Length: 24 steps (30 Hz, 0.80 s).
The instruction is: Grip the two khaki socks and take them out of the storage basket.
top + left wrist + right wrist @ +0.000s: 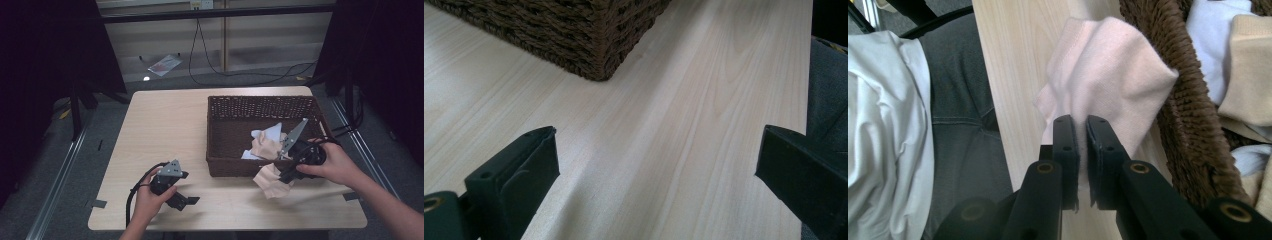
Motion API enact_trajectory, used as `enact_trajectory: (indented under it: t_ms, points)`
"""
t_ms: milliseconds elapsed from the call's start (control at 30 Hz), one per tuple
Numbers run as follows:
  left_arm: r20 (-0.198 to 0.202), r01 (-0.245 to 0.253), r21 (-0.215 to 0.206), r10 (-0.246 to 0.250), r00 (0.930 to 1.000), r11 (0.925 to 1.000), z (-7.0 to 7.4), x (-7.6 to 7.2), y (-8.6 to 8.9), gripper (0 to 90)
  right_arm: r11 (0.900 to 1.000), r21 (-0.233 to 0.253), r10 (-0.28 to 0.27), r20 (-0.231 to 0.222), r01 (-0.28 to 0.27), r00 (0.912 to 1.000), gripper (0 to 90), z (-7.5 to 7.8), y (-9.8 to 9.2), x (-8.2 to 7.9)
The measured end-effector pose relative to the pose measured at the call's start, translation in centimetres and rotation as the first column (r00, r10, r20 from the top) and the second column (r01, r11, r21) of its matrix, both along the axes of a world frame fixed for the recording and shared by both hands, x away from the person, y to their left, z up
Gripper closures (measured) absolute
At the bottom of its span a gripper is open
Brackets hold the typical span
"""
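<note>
Resting on the surface [165, 125] near the basket's [220, 135] front left corner, the left gripper [186, 201] has its jaws wide apart. The right gripper [284, 176] pinches a pink cloth [270, 181] just outside the basket's front wall; more cloths [265, 140] lie inside.

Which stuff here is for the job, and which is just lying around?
For the job:
- pink cloth, pinched in the right gripper
- wicker basket with more cloths inside
- left gripper, open above the table

Just lying around:
- plastic bag on the floor
- black cable on the floor
</note>
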<state>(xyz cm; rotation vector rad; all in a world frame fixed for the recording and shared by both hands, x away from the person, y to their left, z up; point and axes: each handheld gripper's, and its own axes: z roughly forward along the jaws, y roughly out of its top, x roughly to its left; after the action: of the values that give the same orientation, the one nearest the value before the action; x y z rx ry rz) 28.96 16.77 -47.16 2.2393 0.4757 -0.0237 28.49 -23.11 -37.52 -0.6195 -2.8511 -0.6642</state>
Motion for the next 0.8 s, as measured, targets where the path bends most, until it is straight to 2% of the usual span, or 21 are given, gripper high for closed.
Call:
enact_trajectory:
  t_ms: [267, 300, 333, 367, 467, 700, 800]
  points:
    - [0.001, 0.004, 0.005, -0.004, 1.0000, 1.0000, 0.0, 0.0, 0.0, 3.2, 1.000, -0.026, 0.017, -0.010, -0.017, 0.9998, 81.8, -0.7, 0.5, 0.0]
    - [-0.001, 0.000, 0.000, 0.000, 1.0000, 1.0000, 0.0, 0.0, 0.0, 3.2, 1.000, -0.027, 0.014, -0.010, -0.014, 0.9999, 79.4, -0.8, 0.5, 0.0]
    - [-0.001, 0.000, 0.000, 0.000, 1.0000, 1.0000, 0.0, 0.0, 0.0, 3.2, 1.000, -0.026, 0.018, -0.007, -0.018, 0.9998, 72.6, -0.8, 0.5, 0.0]
    - [-0.001, 0.000, 0.000, 0.000, 1.0000, 1.0000, 0.0, 0.0, 0.0, 3.2, 1.000, -0.026, 0.018, -0.007, -0.018, 0.9998, 72.6, -0.8, 0.5, 0.0]
    - [0.001, 0.004, 0.005, -0.004, 1.0000, 1.0000, 0.0, 0.0, 0.0, 3.2, 1.000, -0.010, -0.007, -0.003, 0.007, 1.0000, 58.2, -0.2, 0.3, -0.2]
    - [0.000, 0.002, 0.004, -0.002, 1.0000, 1.0000, 0.0, 0.0, 0.0, 3.2, 0.998, 0.035, -0.048, 0.039, 0.046, 0.9981, 44.8, 1.9, -0.5, 0.2]
    - [-0.001, 0.002, 0.003, -0.002, 1.0000, 1.0000, 0.0, 0.0, 0.0, 3.2, 0.997, 0.043, -0.063, 0.041, 0.061, 0.9972, 39.9, 2.5, -0.7, 0.5]
